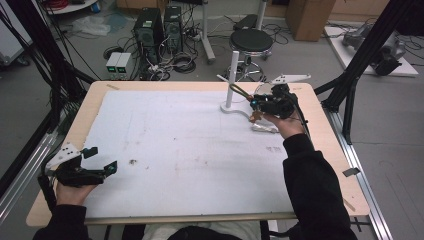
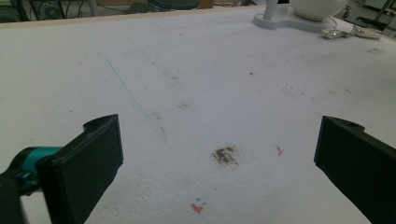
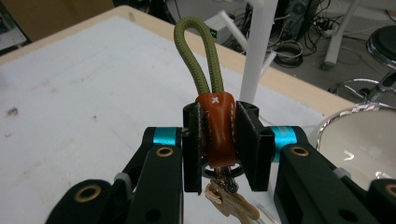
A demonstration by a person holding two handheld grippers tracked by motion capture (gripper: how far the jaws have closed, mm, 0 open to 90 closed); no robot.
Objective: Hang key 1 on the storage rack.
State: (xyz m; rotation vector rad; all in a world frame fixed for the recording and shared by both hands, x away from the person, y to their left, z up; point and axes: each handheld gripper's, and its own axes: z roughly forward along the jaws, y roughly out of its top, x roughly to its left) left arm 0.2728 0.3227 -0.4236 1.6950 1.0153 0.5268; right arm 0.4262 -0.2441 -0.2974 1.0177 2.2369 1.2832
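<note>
A: Left side status? Left gripper was seen parked at the near-left edge of the white foam mat, jaws spread wide, nothing between them. No part in the work could be read from it.

B: Confirmed. Only the bare mat and a dark smudge were seen between its jaws. Moving right: the white stand was placed at the far side of the mat, its pegs bare.

A: And the keychain?

B: Keychain was clamped in the right gripper by its brown leather tab, jaws closed on it. Olive cord loop was pointed up toward the stand; keys were left dangling below.

A: So pickup was judged done, hanging not.

B: Agreed. Loop was held just beside the post, not yet over a peg. Left to do: loop to be slipped on, grip released.
</note>
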